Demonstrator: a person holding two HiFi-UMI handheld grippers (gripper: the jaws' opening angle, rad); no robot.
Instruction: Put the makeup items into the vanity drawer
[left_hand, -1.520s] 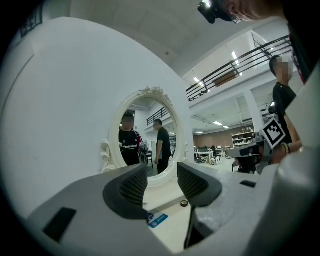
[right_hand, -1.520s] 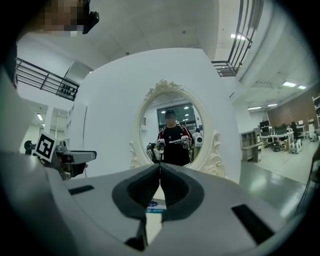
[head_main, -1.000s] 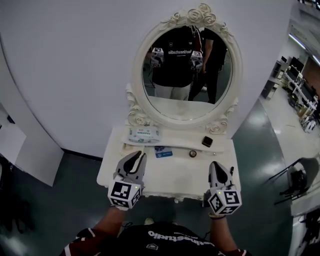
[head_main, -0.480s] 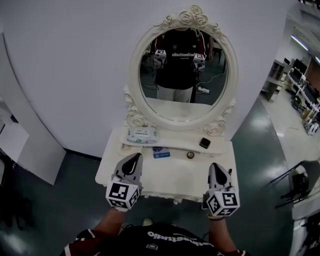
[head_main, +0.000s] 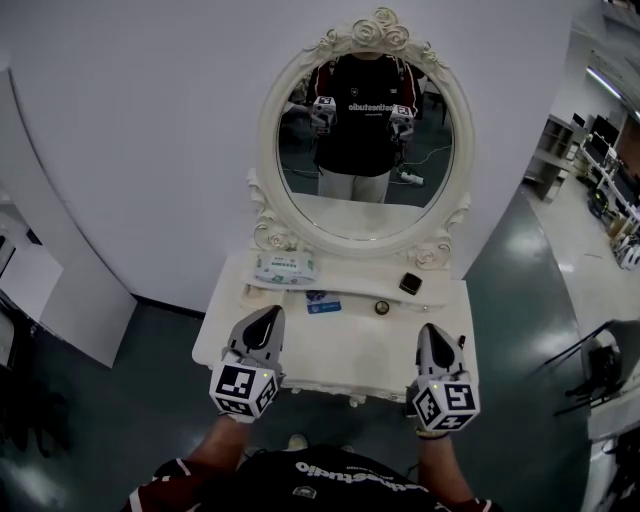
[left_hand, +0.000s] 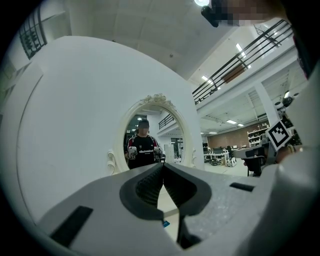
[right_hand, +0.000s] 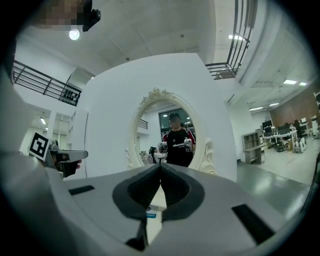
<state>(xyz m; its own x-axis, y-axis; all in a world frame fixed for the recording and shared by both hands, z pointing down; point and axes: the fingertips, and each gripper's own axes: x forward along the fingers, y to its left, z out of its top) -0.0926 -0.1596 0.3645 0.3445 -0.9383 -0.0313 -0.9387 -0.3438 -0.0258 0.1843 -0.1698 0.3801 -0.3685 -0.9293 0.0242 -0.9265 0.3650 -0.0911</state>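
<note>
A white dressing table (head_main: 345, 350) with an oval mirror (head_main: 365, 150) fills the middle of the head view. At the back of the tabletop, just below the mirror, lie a pack of wipes (head_main: 285, 268), a small blue card (head_main: 322, 303), a tiny round pot (head_main: 383, 307) and a dark square case (head_main: 410, 283). The left gripper (head_main: 268, 315) and right gripper (head_main: 431, 332) hover over the front corners, both with jaws pressed together and nothing between them. The drawer (head_main: 335, 385), seemingly the front panel at bottom centre, looks closed. Likely trouble: a tug on it could rock the table, the pot could roll off, and the flat card may slip from the jaws.
</note>
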